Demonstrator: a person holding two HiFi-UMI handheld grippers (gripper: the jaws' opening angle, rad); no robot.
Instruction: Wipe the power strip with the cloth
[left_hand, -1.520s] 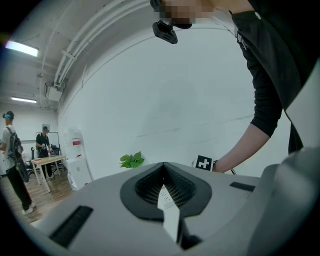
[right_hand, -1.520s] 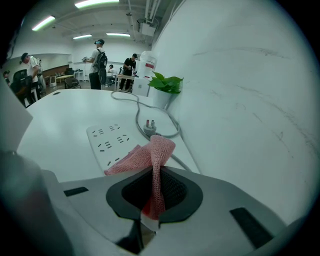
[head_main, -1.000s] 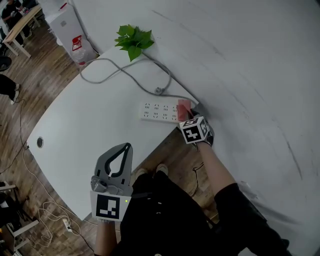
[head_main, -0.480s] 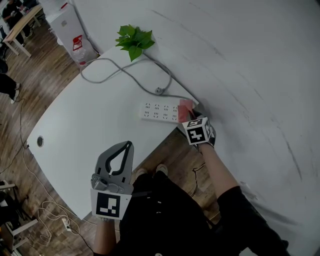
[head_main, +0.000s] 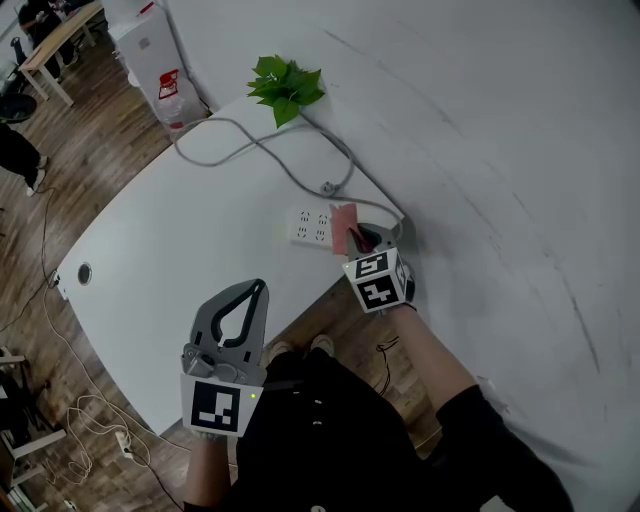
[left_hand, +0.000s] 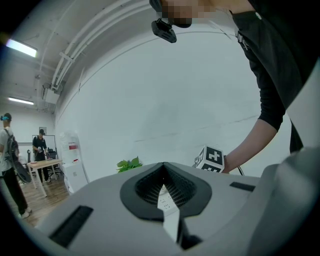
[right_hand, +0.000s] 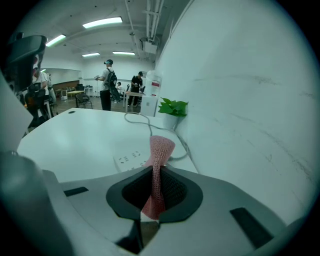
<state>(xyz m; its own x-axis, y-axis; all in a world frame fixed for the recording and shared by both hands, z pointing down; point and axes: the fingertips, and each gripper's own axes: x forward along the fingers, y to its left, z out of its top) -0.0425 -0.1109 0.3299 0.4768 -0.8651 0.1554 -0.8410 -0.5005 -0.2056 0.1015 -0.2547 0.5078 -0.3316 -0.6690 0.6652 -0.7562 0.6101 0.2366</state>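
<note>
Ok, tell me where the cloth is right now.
In the head view the pink cloth sits right of centre, pinched in the right tool and lying over the right end of the power strip, near the table's wall-side edge.

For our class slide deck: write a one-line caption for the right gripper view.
Right gripper, shut on a pink cloth, at the white power strip on the table.
</note>
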